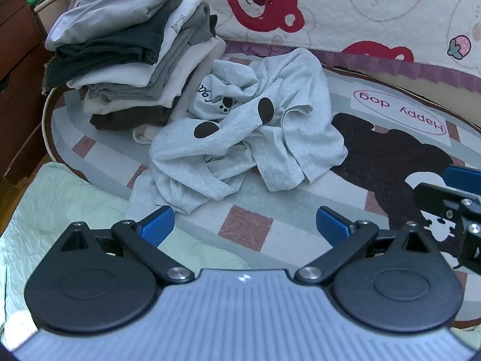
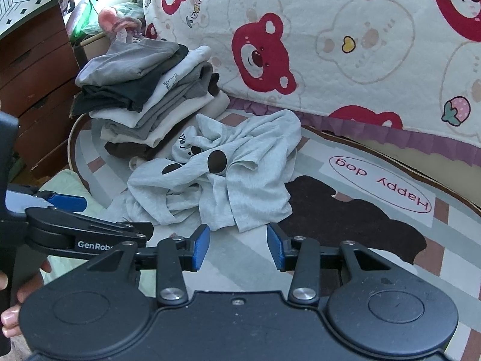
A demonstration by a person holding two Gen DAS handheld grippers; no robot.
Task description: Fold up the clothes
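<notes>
Left wrist view: left gripper [image 1: 245,225] gapes empty, the crumpled grey garment [image 1: 249,138] just ahead on the rug [image 1: 375,198], folded stack [image 1: 132,51] behind. Right wrist view: right gripper [image 2: 237,246] also parted and empty, garment [image 2: 222,177] just ahead, nothing between.

- This is a home, most likely a bedroom or a child's room.
- A quilted bedspread [image 2: 345,45] printed with red and cream bear faces and strawberries hangs down at the back, edged with a purple frill [image 2: 405,138].
- A rug [image 1: 399,111] with a dark cartoon bear and the words "Happy dog" covers the floor.
- A stack of folded clothes [image 1: 126,51] sits on the rug, with a crumpled grey sweatshirt [image 1: 249,132] beside it.
- A brown wooden chest of drawers [image 2: 33,84] stands at the left.
- A pale green quilted mat [image 1: 45,210] lies at the rug's edge.
</notes>
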